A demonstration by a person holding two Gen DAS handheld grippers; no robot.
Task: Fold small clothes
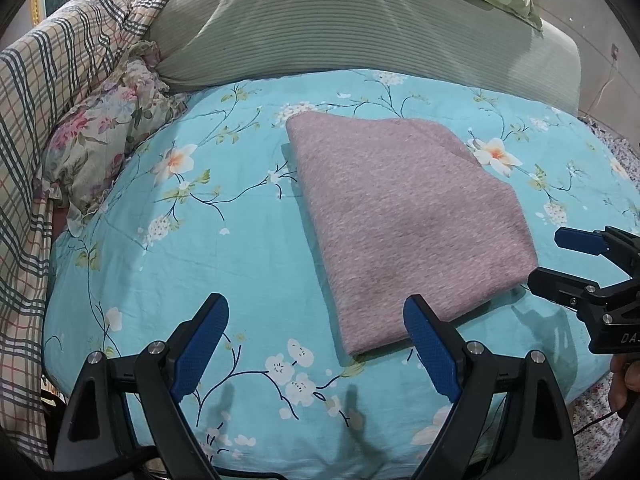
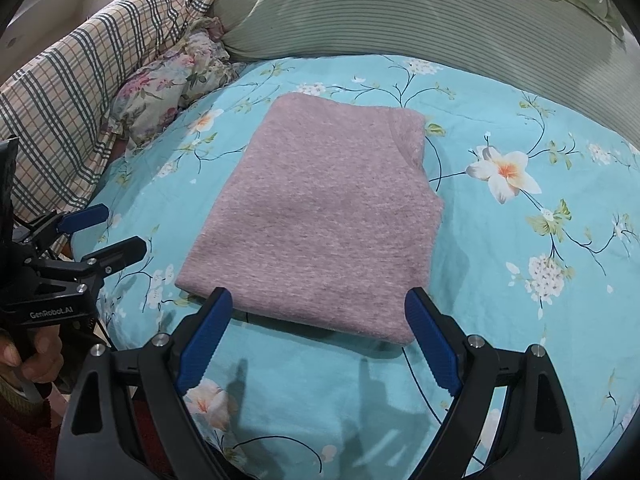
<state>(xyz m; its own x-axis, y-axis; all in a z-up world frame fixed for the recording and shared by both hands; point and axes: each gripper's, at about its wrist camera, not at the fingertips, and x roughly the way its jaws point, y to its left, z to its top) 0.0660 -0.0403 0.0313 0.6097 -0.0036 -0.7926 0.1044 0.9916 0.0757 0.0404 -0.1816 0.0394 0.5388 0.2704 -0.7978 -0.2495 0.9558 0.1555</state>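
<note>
- The left gripper [image 1: 316,354] hovers above the floral bedsheet [image 1: 168,264] with its blue-padded fingers [image 1: 200,352] spread wide, holding nothing.
- The right gripper [image 2: 320,340] is likewise spread apart and empty, poised just off the near edge of the garment.
- The pink knitted garment [image 2: 316,216] lies flat on the sheet as a compact, roughly rectangular packet; in the left wrist view its near corner sits just beside the left gripper's right finger, while in the right wrist view its near edge spans the gap between that gripper's fingers.
- My judgement: the fold looks largely done, with neither tool touching the cloth. If another fold is wanted, the next move calls for pinching both near corners and carrying them over to the far edge; otherwise, for leaving it be.
- Beyond lie a green striped pillow [image 1: 360,28], a floral cushion [image 1: 108,132] and a plaid quilt [image 1: 48,92].
</note>
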